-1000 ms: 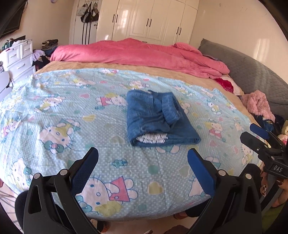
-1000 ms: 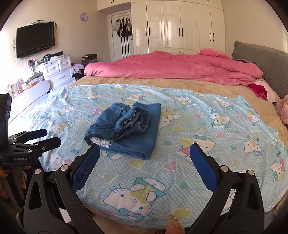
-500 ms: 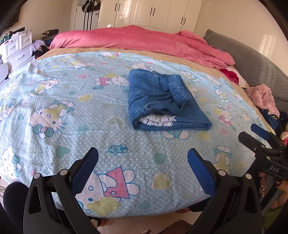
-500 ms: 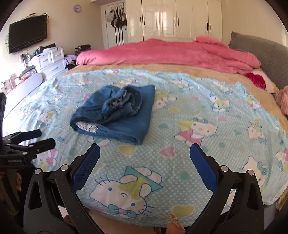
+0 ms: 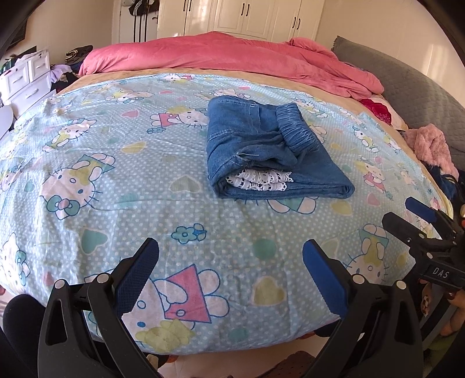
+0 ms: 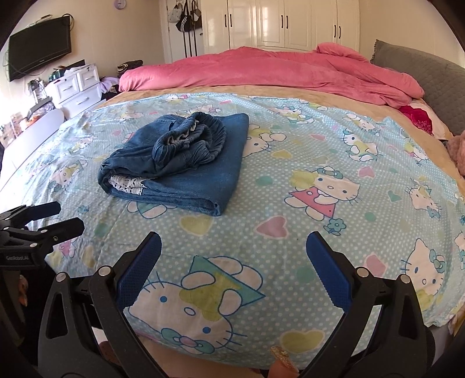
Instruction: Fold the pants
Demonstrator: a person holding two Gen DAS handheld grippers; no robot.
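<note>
Blue denim pants (image 5: 270,151) lie folded in a compact bundle on the light blue cartoon-print sheet (image 5: 116,162), with white lace trim showing at the near end. They also show in the right wrist view (image 6: 186,160). My left gripper (image 5: 231,261) is open and empty, above the sheet's near edge, well short of the pants. My right gripper (image 6: 232,256) is open and empty, also near the front edge, with the pants ahead to its left. Each gripper appears at the side of the other's view, the right gripper (image 5: 418,221) and the left gripper (image 6: 55,216).
A pink duvet (image 5: 232,58) is heaped across the far side of the bed. A grey headboard (image 5: 412,84) and a pink fluffy item (image 5: 430,145) are at right. White drawers (image 6: 75,84), a wall TV (image 6: 37,58) and wardrobes (image 6: 290,23) stand beyond.
Both grippers have moved forward and lower towards the bed; the pants appear closer and larger. Both grippers stay open. The pants have not moved.
</note>
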